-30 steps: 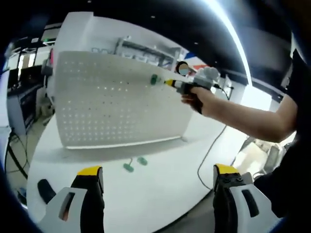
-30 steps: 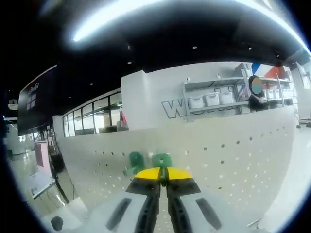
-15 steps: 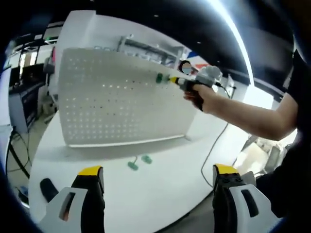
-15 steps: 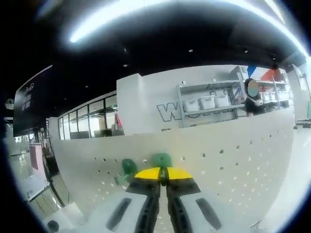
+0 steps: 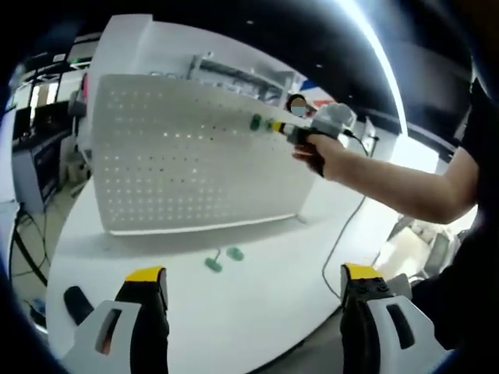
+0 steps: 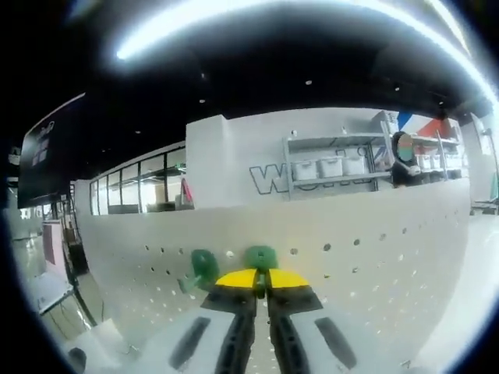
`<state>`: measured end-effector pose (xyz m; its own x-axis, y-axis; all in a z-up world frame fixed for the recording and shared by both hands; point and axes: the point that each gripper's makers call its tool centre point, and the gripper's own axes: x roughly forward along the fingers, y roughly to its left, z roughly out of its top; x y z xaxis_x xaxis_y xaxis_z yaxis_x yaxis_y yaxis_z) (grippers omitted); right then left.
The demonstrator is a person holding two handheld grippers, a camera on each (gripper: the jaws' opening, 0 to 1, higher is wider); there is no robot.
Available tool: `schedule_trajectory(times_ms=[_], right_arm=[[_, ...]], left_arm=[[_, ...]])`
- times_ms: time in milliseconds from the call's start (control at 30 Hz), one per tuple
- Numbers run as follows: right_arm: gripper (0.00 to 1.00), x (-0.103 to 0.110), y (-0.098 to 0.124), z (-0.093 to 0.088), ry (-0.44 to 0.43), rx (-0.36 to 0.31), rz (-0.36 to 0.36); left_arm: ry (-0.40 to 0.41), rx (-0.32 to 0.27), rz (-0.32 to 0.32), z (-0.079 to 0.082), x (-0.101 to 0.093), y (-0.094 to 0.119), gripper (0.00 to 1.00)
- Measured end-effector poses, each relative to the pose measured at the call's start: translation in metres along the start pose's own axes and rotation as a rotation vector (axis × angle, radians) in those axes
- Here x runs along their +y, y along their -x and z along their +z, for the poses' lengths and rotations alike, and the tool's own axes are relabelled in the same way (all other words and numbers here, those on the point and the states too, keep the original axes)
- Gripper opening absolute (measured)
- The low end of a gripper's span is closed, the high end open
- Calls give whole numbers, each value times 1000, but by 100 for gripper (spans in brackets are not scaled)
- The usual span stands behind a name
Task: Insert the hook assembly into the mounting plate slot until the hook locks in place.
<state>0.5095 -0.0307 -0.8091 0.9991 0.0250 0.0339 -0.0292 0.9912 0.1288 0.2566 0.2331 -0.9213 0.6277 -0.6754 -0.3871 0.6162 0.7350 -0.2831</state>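
A white pegboard mounting plate stands upright on a white round table. In the left gripper view, a person's hand holds my right gripper against the plate's upper part, with a green hook just left of its yellow tips. In the right gripper view my right gripper is shut on a green hook pressed at the plate; a second green hook sits on the plate to its left. My left gripper stands open above the table's near edge, holding nothing.
Two loose green hooks lie on the table in front of the plate. A black cable runs off the table at the right. A dark object lies at the table's left edge. A shelf with white bins stands behind the plate.
My right gripper has pressed slightly closer to the plate with the hook; both views have shifted a little. My left gripper stays open and still.
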Motion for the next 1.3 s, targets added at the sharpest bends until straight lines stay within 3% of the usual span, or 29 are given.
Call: schedule_trajectory(times_ms=[167, 300, 833, 933, 1067, 1300], right_arm=[[5, 3, 2, -3, 48, 44, 24], [16, 3, 5, -4, -8, 55, 38], [19, 9, 46, 11, 29, 44, 127], [20, 16, 60, 6, 70, 67, 178], [21, 12, 76, 3, 79, 74, 190], [22, 8, 107, -27, 90, 156, 221]], left_arm=[[-4, 17, -1, -4, -4, 0, 94], [-3, 4, 8, -2, -5, 4, 93], [2, 1, 69, 2, -3, 25, 92], [-6, -1, 80, 3, -3, 29, 92], [-15, 12, 85, 1, -1, 28, 92], [-16, 8, 84, 8, -5, 22, 92]])
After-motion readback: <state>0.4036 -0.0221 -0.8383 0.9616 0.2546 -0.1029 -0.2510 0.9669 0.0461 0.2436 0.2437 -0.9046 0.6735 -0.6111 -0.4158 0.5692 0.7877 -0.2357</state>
